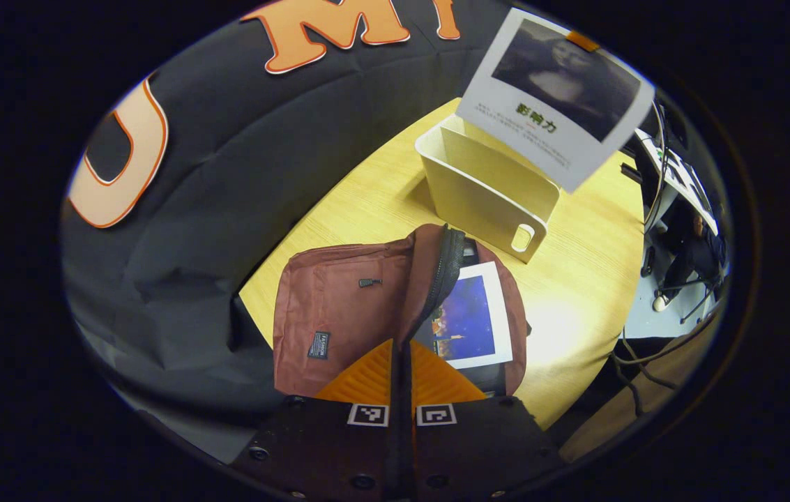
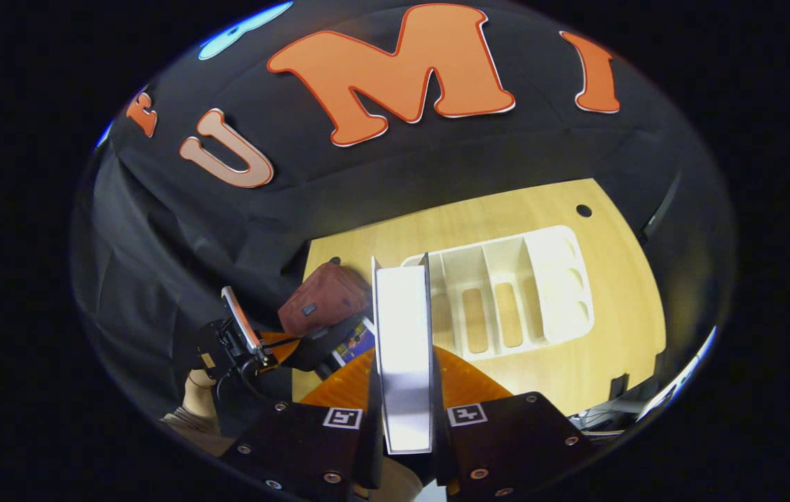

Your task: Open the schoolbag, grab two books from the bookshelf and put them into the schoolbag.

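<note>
One white-bordered book with a blue cover picture (image 1: 470,322) already lying inside the open maroon fabric schoolbag (image 1: 339,307), flat, long axis running from the bag's mouth toward its far end. Second book, a grey-white one with a dark portrait cover (image 1: 562,90), pinched between the fingers of the right hand-held gripper (image 2: 405,390), lifted above the wooden surface (image 1: 576,279); seen edge-on in the right gripper view, spine and long axis pointing away along the fingers toward the booth wall. Pale cream plastic bookshelf with upright dividers (image 2: 541,279) standing just beyond the bag, slots bare. Left hand-held gripper (image 1: 400,376) closed on the dark zipper edge of the bag, holding the flap up and the mouth wide. Judged about two thirds through: bag opened, first book in; left to do, carrying the second book over and lowering it in.
</note>
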A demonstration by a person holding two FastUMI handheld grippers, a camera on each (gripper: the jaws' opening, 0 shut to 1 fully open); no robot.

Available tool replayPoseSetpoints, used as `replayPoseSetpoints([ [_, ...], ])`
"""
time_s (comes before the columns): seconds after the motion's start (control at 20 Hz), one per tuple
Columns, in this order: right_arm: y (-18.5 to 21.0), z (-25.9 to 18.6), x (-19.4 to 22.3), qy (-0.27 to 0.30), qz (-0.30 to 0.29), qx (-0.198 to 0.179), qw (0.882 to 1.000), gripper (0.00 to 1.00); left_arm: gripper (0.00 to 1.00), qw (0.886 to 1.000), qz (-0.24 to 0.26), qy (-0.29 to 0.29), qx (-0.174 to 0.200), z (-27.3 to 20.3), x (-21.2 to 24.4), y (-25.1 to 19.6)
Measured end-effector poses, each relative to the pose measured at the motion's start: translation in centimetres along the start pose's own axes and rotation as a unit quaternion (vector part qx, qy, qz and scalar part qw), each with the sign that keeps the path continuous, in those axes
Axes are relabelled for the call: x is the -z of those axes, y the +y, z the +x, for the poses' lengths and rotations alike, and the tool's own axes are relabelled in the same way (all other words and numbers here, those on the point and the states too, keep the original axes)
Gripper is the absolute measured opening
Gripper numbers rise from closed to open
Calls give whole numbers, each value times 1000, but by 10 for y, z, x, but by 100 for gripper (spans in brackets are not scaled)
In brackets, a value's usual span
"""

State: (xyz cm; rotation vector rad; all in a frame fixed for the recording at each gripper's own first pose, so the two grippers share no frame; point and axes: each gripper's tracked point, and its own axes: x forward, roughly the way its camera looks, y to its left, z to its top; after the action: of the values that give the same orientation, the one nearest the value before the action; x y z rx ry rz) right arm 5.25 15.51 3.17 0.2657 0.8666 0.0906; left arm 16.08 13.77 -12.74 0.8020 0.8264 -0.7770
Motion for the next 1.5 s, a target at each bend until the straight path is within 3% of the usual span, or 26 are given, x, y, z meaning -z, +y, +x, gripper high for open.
replayPoseSetpoints([
  [0.25, 4, 51, 65, 32, 81, -60, 994, 30, 1, 1000, 12, 0, -4, -7, -4, 2],
  [0.55, 25, 124, 106, 35, 179, -121, 976, 29, 1, 1000, 19, -1, -9, -17, -9, 7],
  [1.0, 55, 213, 118, -6, 255, -148, 956, 29, 1, 1000, 28, 0, -13, -29, -20, 2],
  [1.25, 76, 250, 119, -45, 304, -163, 938, 29, 1, 999, 44, -3, -14, -36, -29, -3],
  [1.5, 94, 275, 104, -75, 315, -151, 934, 30, 1, 998, 63, -6, -10, -36, -37, -12],
])
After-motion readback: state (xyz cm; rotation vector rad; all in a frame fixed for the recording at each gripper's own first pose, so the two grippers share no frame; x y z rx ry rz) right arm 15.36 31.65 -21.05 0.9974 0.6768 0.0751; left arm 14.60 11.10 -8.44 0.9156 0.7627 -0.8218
